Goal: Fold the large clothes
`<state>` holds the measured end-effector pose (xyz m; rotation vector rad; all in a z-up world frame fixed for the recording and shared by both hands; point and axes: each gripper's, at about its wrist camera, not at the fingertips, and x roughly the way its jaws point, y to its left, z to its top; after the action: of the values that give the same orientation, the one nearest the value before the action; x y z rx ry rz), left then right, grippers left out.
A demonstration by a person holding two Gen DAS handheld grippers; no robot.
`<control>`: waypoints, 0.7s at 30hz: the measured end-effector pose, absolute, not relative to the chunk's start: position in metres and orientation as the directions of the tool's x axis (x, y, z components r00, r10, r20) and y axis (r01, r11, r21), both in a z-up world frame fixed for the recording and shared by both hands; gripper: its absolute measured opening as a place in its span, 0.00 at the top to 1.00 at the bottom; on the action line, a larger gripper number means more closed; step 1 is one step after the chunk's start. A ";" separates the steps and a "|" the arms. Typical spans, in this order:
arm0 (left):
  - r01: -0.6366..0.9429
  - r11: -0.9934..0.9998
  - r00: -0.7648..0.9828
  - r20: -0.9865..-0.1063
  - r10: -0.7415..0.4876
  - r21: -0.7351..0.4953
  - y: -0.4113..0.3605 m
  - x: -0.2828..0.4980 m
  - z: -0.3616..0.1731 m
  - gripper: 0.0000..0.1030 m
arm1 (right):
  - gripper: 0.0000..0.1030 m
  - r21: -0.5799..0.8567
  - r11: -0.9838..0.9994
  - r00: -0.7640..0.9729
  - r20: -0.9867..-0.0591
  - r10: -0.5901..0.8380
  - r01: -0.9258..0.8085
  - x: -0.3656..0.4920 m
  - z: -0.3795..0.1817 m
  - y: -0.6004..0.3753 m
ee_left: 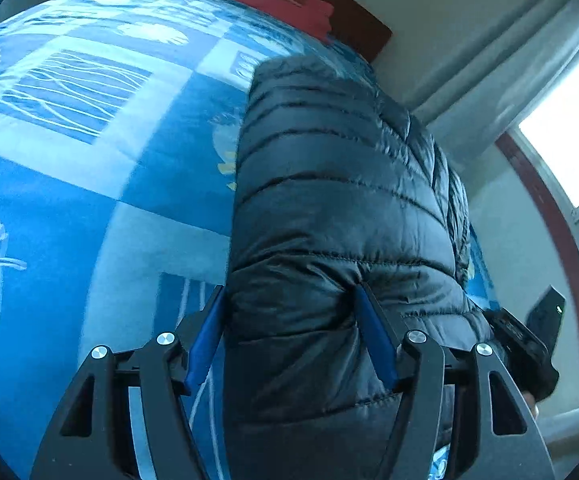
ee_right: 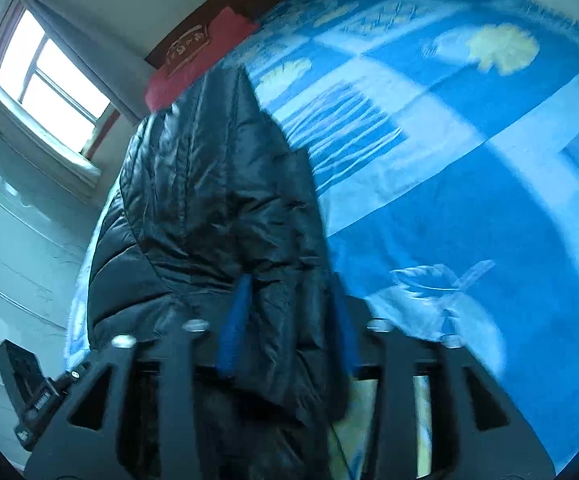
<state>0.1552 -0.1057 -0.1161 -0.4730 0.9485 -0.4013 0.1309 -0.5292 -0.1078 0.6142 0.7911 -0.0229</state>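
Observation:
A black quilted puffer jacket [ee_left: 329,180] lies in a long folded strip on a blue patterned bed cover [ee_left: 89,180]. My left gripper [ee_left: 293,312] straddles its near end. One blue pad sits against the jacket's left edge and the other dents the fabric, which puckers around it. In the right wrist view the same jacket [ee_right: 209,180] runs away from my right gripper [ee_right: 289,312]. Its blue fingers [ee_right: 235,320] stand apart with a fold of jacket loosely between them; the picture is blurred there.
A red pillow [ee_left: 273,0] and a dark wooden headboard [ee_left: 353,20] are at the far end of the bed. A bright window [ee_right: 49,68] and a pale wall flank the jacket's side. The other hand's gripper body [ee_left: 529,340] shows at the right edge.

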 end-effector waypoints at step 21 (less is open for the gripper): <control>0.175 0.791 0.479 -0.651 -0.589 -0.587 -0.126 0.153 -0.132 0.59 | 0.82 0.450 0.884 0.667 -0.698 0.261 0.125 0.095 -0.138 -0.468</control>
<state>0.1532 -0.1261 -0.1320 -0.4829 0.9662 -0.4884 0.0951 -0.4682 -0.1375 0.4942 0.8465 0.0807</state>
